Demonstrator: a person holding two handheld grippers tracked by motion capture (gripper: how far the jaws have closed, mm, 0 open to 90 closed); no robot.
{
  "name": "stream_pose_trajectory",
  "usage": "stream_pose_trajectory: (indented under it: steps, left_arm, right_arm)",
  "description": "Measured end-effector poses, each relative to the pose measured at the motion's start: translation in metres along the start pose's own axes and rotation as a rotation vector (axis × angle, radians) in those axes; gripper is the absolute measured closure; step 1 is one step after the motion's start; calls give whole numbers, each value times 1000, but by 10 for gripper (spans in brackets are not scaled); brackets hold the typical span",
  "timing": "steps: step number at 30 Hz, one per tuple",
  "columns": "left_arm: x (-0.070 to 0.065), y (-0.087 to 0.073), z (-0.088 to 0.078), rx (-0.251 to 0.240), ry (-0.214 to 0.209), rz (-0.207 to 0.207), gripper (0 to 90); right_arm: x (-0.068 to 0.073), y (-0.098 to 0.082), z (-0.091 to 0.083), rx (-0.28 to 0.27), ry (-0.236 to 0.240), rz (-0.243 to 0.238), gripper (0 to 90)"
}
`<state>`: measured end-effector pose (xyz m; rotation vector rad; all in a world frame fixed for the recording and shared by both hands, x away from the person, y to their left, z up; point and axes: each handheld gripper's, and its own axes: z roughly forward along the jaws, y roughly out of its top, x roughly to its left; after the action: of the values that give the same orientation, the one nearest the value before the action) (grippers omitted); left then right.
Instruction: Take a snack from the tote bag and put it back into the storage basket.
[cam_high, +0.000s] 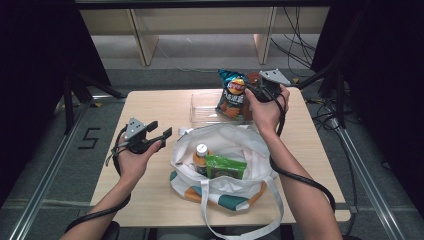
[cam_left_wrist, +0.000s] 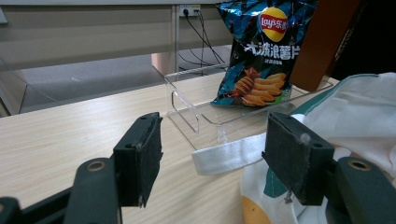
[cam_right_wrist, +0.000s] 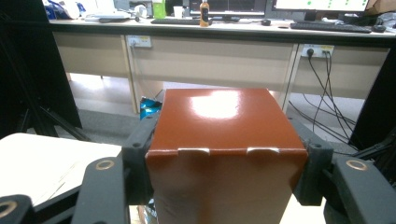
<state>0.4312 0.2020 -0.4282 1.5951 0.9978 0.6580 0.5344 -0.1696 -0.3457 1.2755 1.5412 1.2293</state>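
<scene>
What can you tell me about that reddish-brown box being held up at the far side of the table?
The brown box is a glossy carton, rust-red, seemingly coated cardboard, with light glaring off its top face. Two small tabs are tucked into slits along the top front edge, so it is closed. It is clamped on both sides between the pads of the right tool, jaws set wide. In the high view it sits at the far edge of the table, above the clear tray's end, beside the chips bag. Whether it rests on anything I cannot tell.

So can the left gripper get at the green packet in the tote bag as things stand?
Probably yes: the left gripper is open and holds nothing, and the green packet lies uncovered in the tote bag's open mouth, close beside it.
</scene>
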Motion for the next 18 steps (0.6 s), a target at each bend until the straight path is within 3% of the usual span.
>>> stream_pose_trajectory:
  steps: [2,6,8,13,18]
  left_arm:
    - [0,0,0,1,1,-1,358]
    - [0,0,0,0,0,0,358]
    - [0,0,0,1,-1,0,358]
    - [0,0,0,0,-1,0,358]
    - [0,0,0,0,-1,0,357]
  right_arm:
    - [0,-2,2,-5,2,-17,391]
    - [2,-4,3,13,1,5,390]
    - [-1,-5,4,8,5,-24,390]
    - [0,-8,6,29,1,9,389]
    - [-2,-12,9,25,5,-17,388]
